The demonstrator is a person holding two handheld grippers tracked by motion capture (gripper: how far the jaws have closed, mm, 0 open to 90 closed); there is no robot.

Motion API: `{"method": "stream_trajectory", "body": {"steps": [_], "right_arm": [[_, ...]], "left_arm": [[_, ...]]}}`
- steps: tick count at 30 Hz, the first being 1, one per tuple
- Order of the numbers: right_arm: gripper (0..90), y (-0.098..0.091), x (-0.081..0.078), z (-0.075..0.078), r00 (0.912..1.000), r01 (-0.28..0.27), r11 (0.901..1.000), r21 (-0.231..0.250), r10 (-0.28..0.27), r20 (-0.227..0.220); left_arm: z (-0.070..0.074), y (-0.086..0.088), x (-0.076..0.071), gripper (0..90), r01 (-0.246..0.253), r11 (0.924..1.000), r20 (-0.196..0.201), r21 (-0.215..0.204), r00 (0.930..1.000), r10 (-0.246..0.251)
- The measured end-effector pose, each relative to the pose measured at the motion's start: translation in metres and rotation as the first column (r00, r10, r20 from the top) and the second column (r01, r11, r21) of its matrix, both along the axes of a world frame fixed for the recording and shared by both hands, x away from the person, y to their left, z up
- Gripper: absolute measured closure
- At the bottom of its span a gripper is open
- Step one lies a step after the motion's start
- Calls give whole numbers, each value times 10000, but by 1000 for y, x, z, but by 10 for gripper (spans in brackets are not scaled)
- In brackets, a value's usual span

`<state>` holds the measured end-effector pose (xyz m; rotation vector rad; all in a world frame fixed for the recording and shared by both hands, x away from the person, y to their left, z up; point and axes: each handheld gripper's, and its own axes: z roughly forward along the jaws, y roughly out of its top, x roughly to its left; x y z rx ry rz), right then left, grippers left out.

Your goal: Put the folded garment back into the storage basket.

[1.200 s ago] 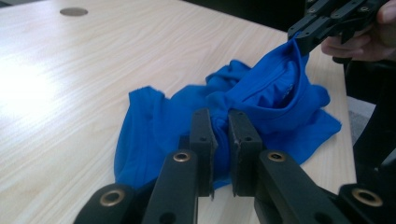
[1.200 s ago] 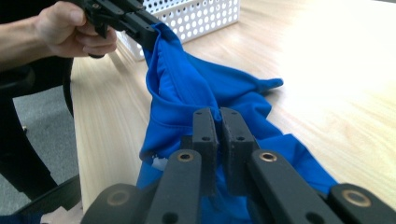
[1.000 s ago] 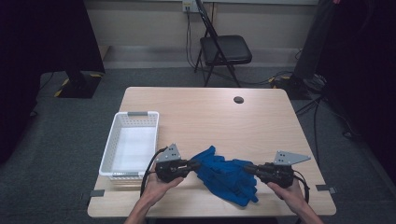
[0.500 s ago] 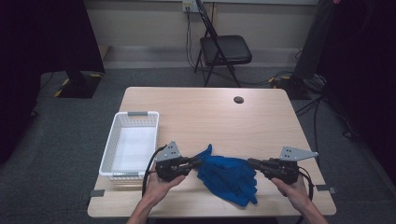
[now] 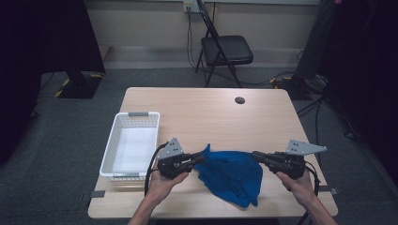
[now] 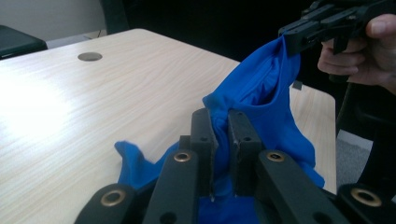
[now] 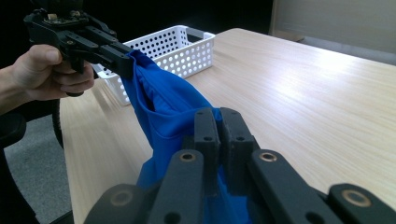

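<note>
A blue cloth (image 5: pixel 232 171) hangs stretched between my two grippers above the near part of the wooden table (image 5: pixel 206 112), its lower end drooping toward the front edge. My left gripper (image 5: pixel 202 158) is shut on the cloth's left corner (image 6: pixel 219 119). At the other side, my right gripper (image 5: pixel 256 155) is shut on the right corner (image 7: pixel 210 114). In the left gripper view the right gripper (image 6: pixel 299 39) pinches the far end of the cloth (image 6: pixel 266 88). The right gripper view has the left gripper (image 7: pixel 126 63) holding the opposite end of the cloth (image 7: pixel 163 105).
A white perforated basket (image 5: pixel 131 145) stands empty at the table's left edge, just left of my left hand (image 7: pixel 196 46). A small dark round disc (image 5: pixel 240 100) sits in the tabletop at the far right. A black folding chair (image 5: pixel 225 49) stands beyond the table.
Both grippers have pulled apart and the right one has risen, so the cloth that lay bunched on the table now hangs spread between them.
</note>
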<state>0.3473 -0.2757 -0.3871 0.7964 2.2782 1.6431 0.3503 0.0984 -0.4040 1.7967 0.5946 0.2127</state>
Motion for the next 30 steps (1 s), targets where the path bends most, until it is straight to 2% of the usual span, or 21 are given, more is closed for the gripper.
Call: {"method": "stream_trajectory", "body": {"steps": [5, 13, 30], "right_arm": [[869, -2, 2, 8, 9999, 52, 10000, -24, -52, 144], [868, -2, 3, 23, 9990, 79, 10000, -24, -78, 431], [868, 3, 10, 49, 9959, 180, 9998, -42, -175, 888]], "left_arm": [[6, -1, 2, 827, -5, 9999, 30, -102, 10000, 5], [18, -1, 2, 827, -161, 9997, 377, -178, 9991, 167], [38, 2, 2, 828, -540, 9975, 832, -458, 9949, 576]]}}
